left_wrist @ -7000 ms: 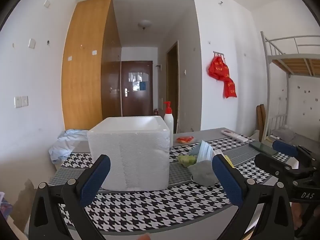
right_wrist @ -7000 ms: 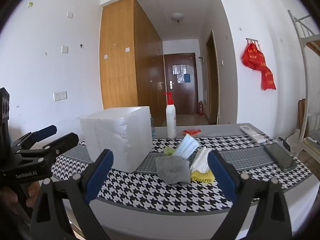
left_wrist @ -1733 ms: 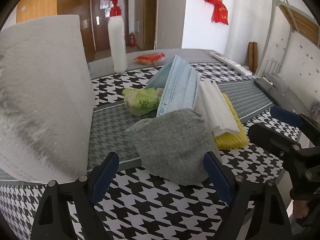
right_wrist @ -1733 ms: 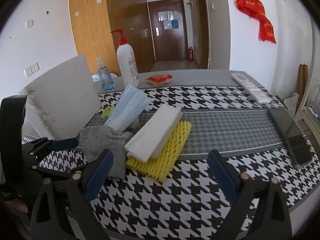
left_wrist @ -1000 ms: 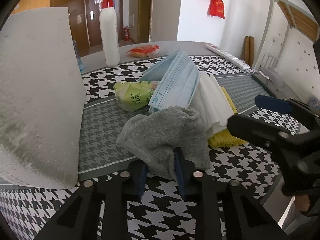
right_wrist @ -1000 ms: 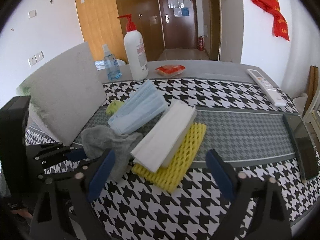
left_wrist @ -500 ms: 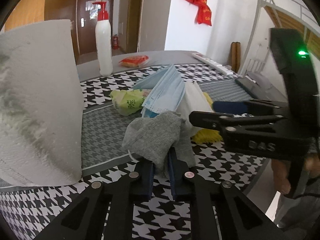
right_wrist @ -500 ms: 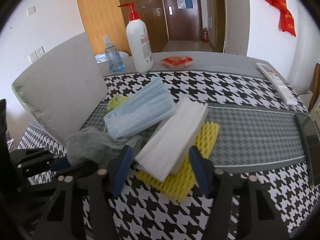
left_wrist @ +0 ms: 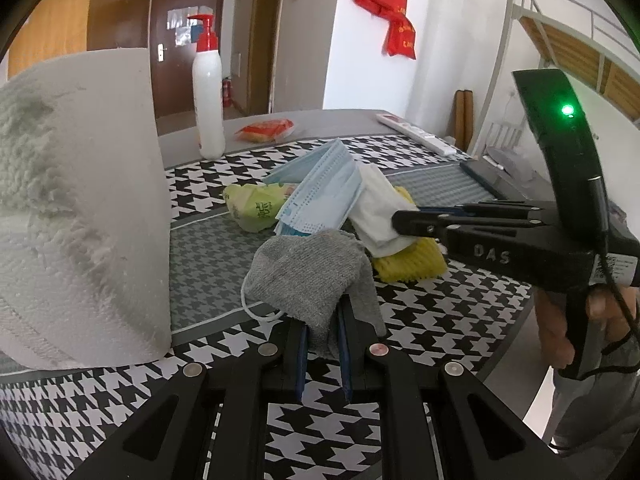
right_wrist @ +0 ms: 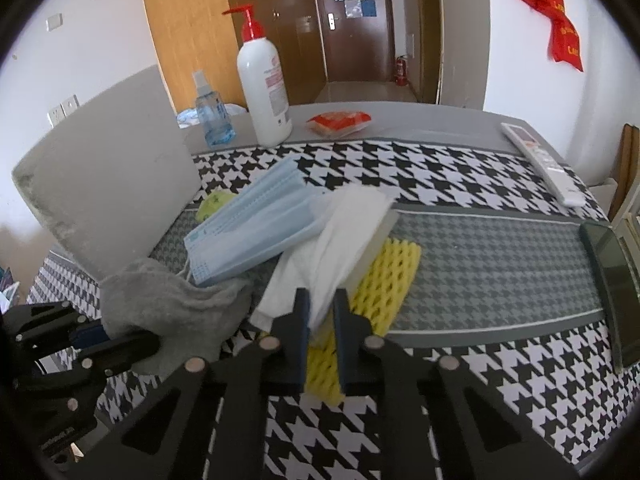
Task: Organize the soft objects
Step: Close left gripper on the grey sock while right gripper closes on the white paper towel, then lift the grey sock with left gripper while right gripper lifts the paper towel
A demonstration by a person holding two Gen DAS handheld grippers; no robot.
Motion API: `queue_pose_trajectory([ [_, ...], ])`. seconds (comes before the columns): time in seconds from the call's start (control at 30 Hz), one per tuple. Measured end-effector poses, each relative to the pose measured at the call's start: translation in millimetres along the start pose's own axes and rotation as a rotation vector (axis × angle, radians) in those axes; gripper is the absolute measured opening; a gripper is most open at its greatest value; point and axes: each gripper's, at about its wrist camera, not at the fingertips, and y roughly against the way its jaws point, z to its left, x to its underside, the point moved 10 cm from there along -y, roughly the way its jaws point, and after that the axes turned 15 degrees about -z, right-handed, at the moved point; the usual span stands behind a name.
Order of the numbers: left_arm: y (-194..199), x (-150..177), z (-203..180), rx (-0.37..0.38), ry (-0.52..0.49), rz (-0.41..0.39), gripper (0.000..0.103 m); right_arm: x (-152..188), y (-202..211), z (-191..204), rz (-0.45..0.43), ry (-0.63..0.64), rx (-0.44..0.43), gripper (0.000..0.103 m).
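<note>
My left gripper (left_wrist: 323, 322) is shut on a grey sock (left_wrist: 304, 272) and lifts it off the houndstooth cloth; the sock also shows at the lower left of the right wrist view (right_wrist: 168, 308). My right gripper (right_wrist: 321, 304) is shut on a white folded cloth (right_wrist: 340, 232), which lies on a yellow foam net (right_wrist: 384, 276). In the left wrist view the right gripper (left_wrist: 404, 224) pinches that white cloth (left_wrist: 376, 208). A stack of blue face masks (right_wrist: 256, 224) leans on the pile, with a green packet (left_wrist: 256, 208) behind it.
A white foam box (left_wrist: 80, 208) stands at the left. A pump bottle (right_wrist: 264, 84), a small spray bottle (right_wrist: 212, 116) and an orange packet (right_wrist: 340, 122) stand at the back. A remote (right_wrist: 540, 160) and a phone (right_wrist: 612, 272) lie at the right.
My right gripper has shut on the white cloth, having been open half a second ago. My left gripper has raised the grey sock slightly.
</note>
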Motion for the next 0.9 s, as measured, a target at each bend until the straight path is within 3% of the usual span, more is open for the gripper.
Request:
queue_pose_trajectory([
  [0.7,36.6,-15.9,-2.9,0.006,-0.003,-0.098,0.014,-22.2,59.0,7.2,-0.141,0.019,0.044,0.008],
  [0.9,42.7,-16.0,-0.4,-0.001,-0.002,-0.109,0.014,-3.6,67.3,7.4,-0.109,0.011,0.043,0.009],
])
